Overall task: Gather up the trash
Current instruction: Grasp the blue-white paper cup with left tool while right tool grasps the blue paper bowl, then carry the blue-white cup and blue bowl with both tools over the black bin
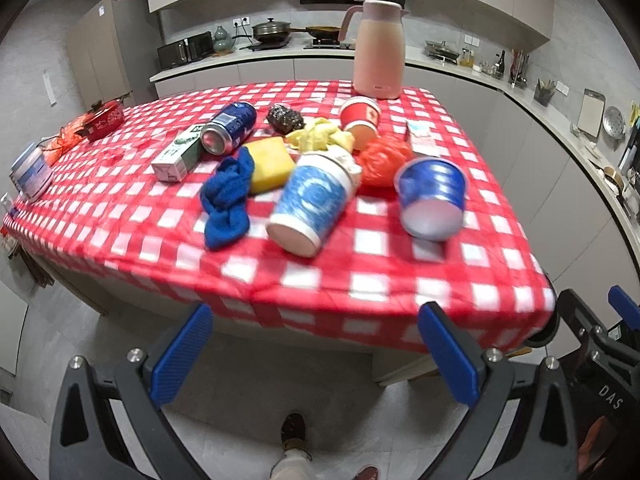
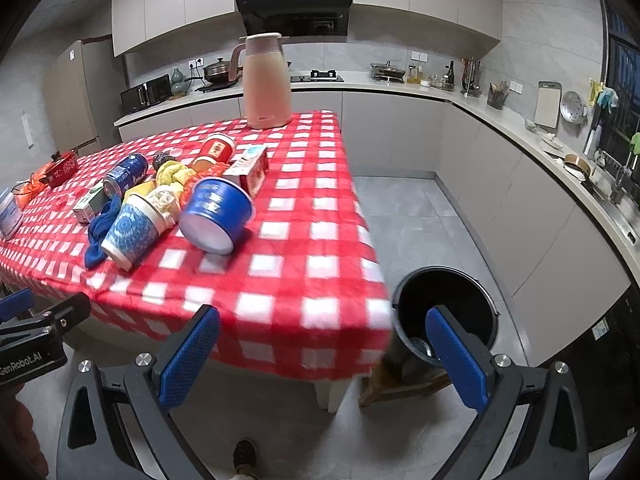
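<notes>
On the worktop (image 1: 360,304) with the red checked cloth, we see a heap of trash.
Both our tongs, left (image 1: 316,354) and right (image 2: 324,356), are wide open and hold nothing, hanging in front of the near edge. A blue can (image 1: 229,127), a green box (image 1: 178,155), a blue cloth (image 1: 228,196), a yellow sponge (image 1: 270,163) and two tipped blue cups (image 1: 310,204) lie close together. A pink jug (image 1: 379,50) stands upright behind them. Our black bin (image 2: 446,312) sits on the floor just beside the worktop's right corner.
</notes>
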`<state>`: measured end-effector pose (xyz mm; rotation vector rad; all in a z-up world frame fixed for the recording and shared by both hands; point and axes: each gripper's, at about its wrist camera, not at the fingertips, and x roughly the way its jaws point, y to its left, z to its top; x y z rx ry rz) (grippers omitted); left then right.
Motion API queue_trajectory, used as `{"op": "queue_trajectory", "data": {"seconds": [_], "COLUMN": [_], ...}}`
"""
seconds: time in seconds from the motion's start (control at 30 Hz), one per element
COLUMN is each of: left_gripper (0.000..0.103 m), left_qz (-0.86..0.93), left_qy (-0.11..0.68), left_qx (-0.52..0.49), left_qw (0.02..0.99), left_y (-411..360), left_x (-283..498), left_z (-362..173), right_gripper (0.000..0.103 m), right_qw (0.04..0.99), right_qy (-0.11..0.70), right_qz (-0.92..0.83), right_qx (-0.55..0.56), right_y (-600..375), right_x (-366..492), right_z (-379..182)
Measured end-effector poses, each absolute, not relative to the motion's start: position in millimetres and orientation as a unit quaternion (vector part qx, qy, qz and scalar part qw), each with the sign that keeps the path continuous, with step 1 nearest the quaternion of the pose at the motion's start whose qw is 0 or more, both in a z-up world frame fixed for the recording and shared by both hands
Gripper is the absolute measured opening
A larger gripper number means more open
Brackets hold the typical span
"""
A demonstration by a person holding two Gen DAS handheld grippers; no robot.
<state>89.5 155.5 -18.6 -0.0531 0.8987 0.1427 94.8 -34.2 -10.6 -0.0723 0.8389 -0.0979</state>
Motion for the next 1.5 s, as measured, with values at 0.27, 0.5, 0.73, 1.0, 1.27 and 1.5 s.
{"op": "queue_trajectory", "data": {"seconds": [0.27, 0.5, 0.73, 1.0, 1.27, 1.5], "left_gripper": [0.103, 0.103, 0.101, 0.065, 0.057, 0.055], "left_qz": [0.041, -0.002, -0.055, -0.102, -0.125, -0.125], "left_qy": [0.450, 0.466, 0.467, 0.488, 0.476, 0.472], "left_qx": [-0.021, -0.019, -0.014, -0.021, -0.032, -0.041], "left_qw": [0.892, 0.885, 0.882, 0.867, 0.870, 0.872], "left_y": [191, 201, 197, 200, 212, 225], "left_x": [135, 169, 193, 212, 206, 201], "left_z": [-32, -45, -54, -72, -70, -61], "right_gripper": [0.103, 0.103, 0.103, 0.103, 0.103, 0.081], "right_qw": [0.906, 0.903, 0.901, 0.888, 0.872, 0.865], "right_qy": [0.417, 0.423, 0.425, 0.453, 0.483, 0.496], "right_qz": [-0.065, -0.078, -0.077, -0.074, -0.057, -0.026], "right_qx": [-0.023, 0.000, 0.021, 0.035, 0.052, 0.078], "right_y": [2, 16, 25, 31, 34, 36], "right_x": [144, 179, 215, 248, 261, 263], "right_z": [-18, -24, -28, -49, -76, -85]}}
